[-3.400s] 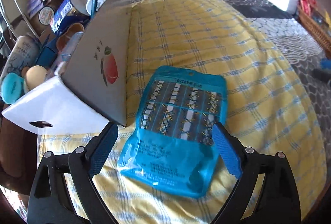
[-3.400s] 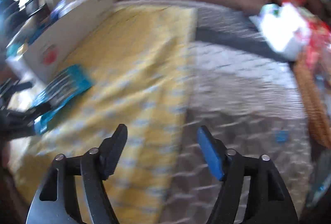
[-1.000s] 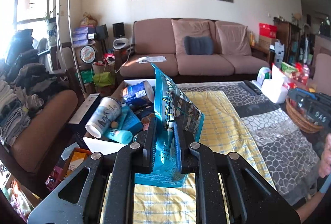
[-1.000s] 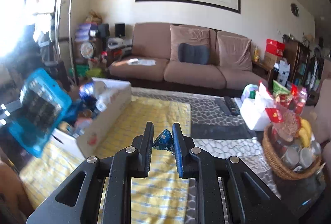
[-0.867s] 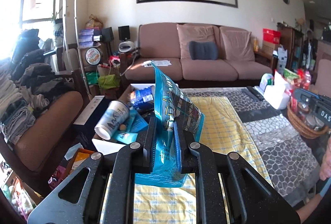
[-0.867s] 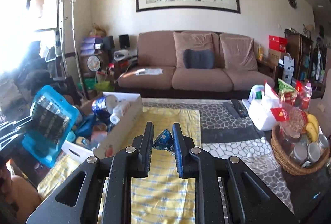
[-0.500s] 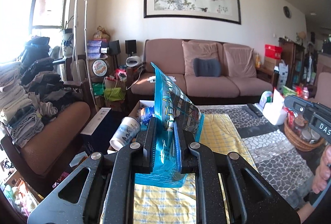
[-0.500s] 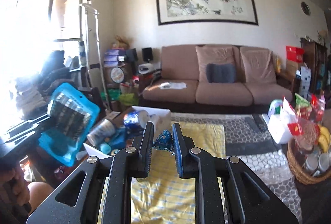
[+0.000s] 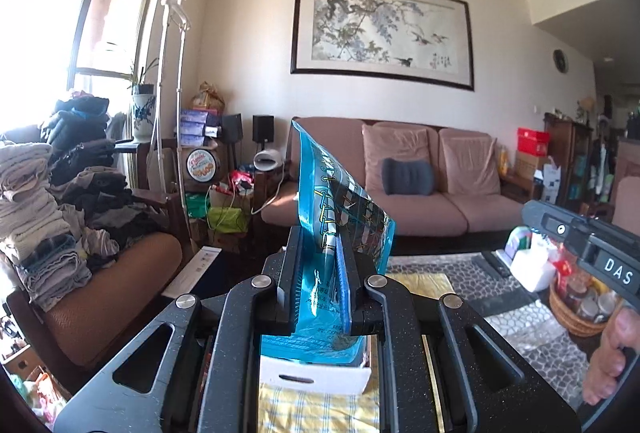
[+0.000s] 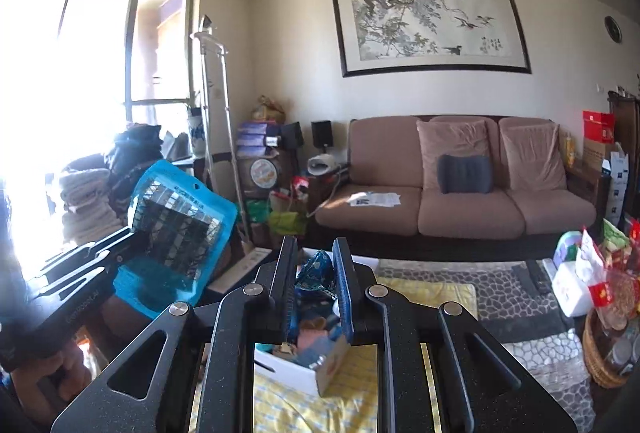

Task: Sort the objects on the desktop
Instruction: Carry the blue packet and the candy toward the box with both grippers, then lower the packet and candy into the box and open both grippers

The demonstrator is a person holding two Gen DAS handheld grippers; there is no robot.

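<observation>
Evidently the sorting is in its carrying step: both tongs are loaded and raised above the table, and neither load has yet gone into the white box (image 10: 304, 373). The left gripper (image 9: 318, 287) has its jaws narrowed onto the lower part of a blue pouch (image 9: 336, 229), which stands up between the fingers and leans slightly to the right above them. The right gripper (image 10: 316, 293) is likewise pinched nearly closed, on a small blue wrapped item (image 10: 318, 273) that sits between its pads near the tips.

From the left wrist view the box lies directly below and just ahead of the jaws, with only its white end wall and a hand slot showing under the pouch. From the right wrist view the box lies below and ahead of the fingers, already crowded with mixed things, on the yellow checked cloth (image 10: 424, 293).

The next move likely calls for lowering one load at a time over the box, finding a gap among what is there, and parting the jaws only when the load is low inside the walls.

The pouch is glossy blue plastic with a clear window showing rows of dark and pale striped pieces, a hang hole at its top edge and printed text below; it looks thin and floppy. The small item looks crinkled and shiny, though what it is cannot be told.
</observation>
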